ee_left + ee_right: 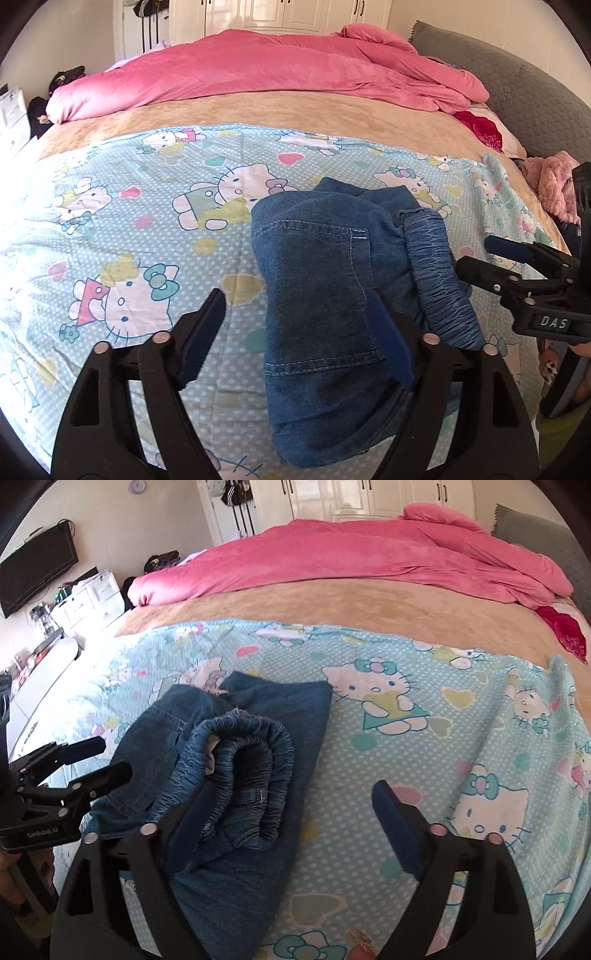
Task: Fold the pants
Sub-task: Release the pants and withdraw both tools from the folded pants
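Note:
Blue denim pants (317,266) lie folded in a compact bundle on the cartoon-cat sheet (129,229), the gathered elastic waistband (439,280) rolled along their right side. My left gripper (295,325) is open and straddles the left half of the bundle, its pads not pressing the cloth. The right gripper (480,254) comes in from the right beside the waistband. In the right wrist view the pants (306,716) sit left of centre. The right gripper (295,812) is open, its left finger against the waistband (255,757) and its right finger over bare sheet (406,738). The left gripper (96,760) shows at the left edge.
A pink duvet (258,74) is heaped across the far side of the bed on a beige blanket (295,110). A grey headboard (517,85) and a pink fluffy garment (554,181) are at the right. White drawers (88,598) and a dark screen (37,568) stand to the left.

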The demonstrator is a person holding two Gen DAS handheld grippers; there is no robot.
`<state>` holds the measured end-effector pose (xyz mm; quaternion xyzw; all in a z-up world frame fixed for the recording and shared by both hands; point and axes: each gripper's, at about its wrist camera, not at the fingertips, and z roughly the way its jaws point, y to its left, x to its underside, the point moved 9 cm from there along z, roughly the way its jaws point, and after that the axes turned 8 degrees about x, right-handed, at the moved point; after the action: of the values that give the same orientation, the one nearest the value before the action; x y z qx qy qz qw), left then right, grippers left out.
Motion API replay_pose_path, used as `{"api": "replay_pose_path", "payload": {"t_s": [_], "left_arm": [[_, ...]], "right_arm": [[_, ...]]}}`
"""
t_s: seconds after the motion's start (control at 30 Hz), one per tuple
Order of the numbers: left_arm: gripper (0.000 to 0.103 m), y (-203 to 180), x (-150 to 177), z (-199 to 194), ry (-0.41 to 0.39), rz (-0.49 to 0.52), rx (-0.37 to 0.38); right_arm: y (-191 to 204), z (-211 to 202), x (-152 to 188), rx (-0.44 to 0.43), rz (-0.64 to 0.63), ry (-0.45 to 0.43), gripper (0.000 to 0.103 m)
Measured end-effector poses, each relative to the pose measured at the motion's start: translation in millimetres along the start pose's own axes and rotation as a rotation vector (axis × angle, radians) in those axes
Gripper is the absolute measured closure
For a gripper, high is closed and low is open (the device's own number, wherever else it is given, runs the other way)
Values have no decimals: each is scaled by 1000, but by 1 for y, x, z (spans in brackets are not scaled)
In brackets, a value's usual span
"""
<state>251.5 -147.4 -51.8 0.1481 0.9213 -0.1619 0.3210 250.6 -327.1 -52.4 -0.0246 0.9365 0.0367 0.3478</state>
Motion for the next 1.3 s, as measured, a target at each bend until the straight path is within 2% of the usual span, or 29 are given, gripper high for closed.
{"api": "replay_pose_path", "payload": {"t_s": [0.13,0.2,0.27,0.77,1.3], "left_arm": [[18,2,-3,-4,-9,-1,-10],[9,4,-5,-8,-18,-4,-25],[10,6,-7,-11,-26,-5,-37],[9,10,-15,-38,-68,-17,-56],[9,-1,-4,-92,-140,10,-69]], "right_arm": [[-1,-7,-7,13,10,-27,7],[-1,-11,-11,18,13,-45,7],[-2,-15,-14,23,18,-58,5],[10,-49,-25,42,-5,-143,5],[19,-102,-10,58,-20,-224,4]]}}
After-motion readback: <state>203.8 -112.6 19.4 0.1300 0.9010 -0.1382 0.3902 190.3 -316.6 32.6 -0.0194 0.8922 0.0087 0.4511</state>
